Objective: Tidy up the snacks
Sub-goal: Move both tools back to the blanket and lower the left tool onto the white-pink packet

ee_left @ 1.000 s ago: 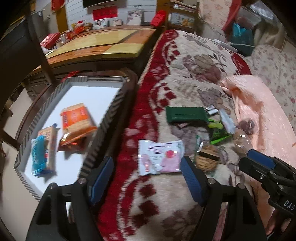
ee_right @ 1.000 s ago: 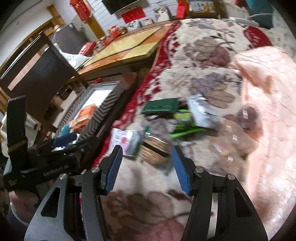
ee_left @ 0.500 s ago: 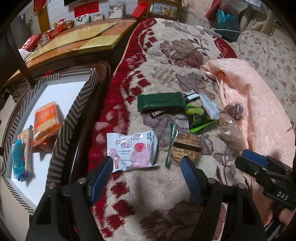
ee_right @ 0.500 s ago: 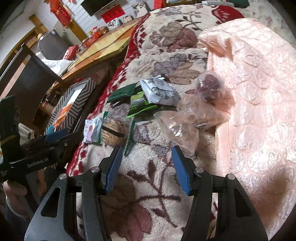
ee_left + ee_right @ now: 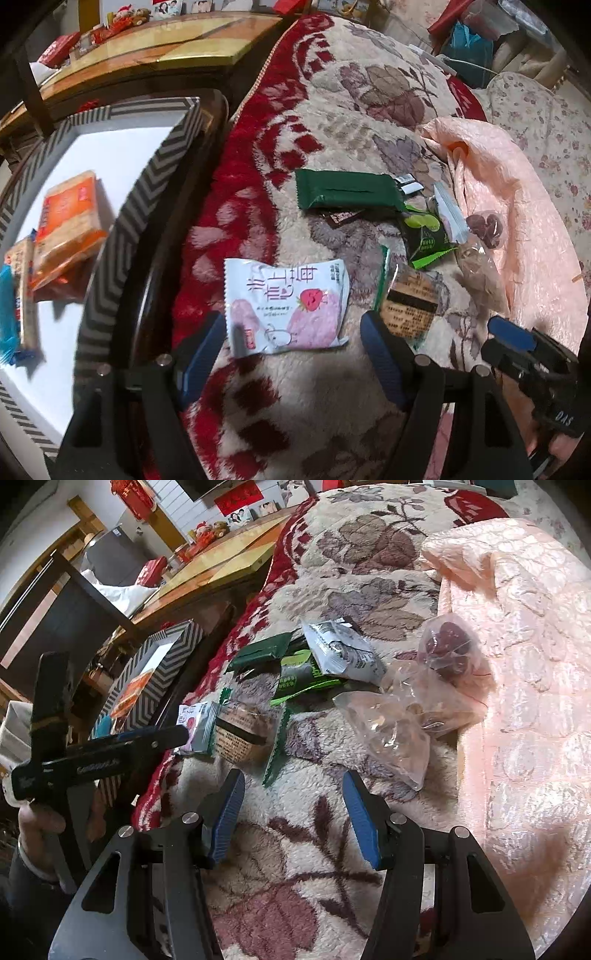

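A white and pink strawberry snack packet (image 5: pixel 286 304) lies flat on the floral blanket (image 5: pixel 354 103). My left gripper (image 5: pixel 291 326) hovers open just over its near edge, its blue fingers either side. A brown biscuit packet (image 5: pixel 410 304) lies to its right, a dark green bar (image 5: pixel 347 190) and a green-trimmed packet (image 5: pixel 424 236) beyond. In the right wrist view my right gripper (image 5: pixel 293 788) stands open and holds nothing, short of a clear bag of pale snacks (image 5: pixel 395 731); the biscuit packet (image 5: pixel 240 734) lies to its left.
A zigzag-rimmed white tray (image 5: pixel 110 266) on the left holds an orange packet (image 5: pixel 68 225) and a blue one (image 5: pixel 7 314). A pink quilted cloth (image 5: pixel 524 664) covers the right side. A bag of dark red fruit (image 5: pixel 448 646) and a silver packet (image 5: pixel 343 653) lie among the snacks.
My left gripper has sunk and tipped down toward the strawberry packet, which now sits between its fingertips. My right gripper swung right from the biscuit packet toward the clear bags.
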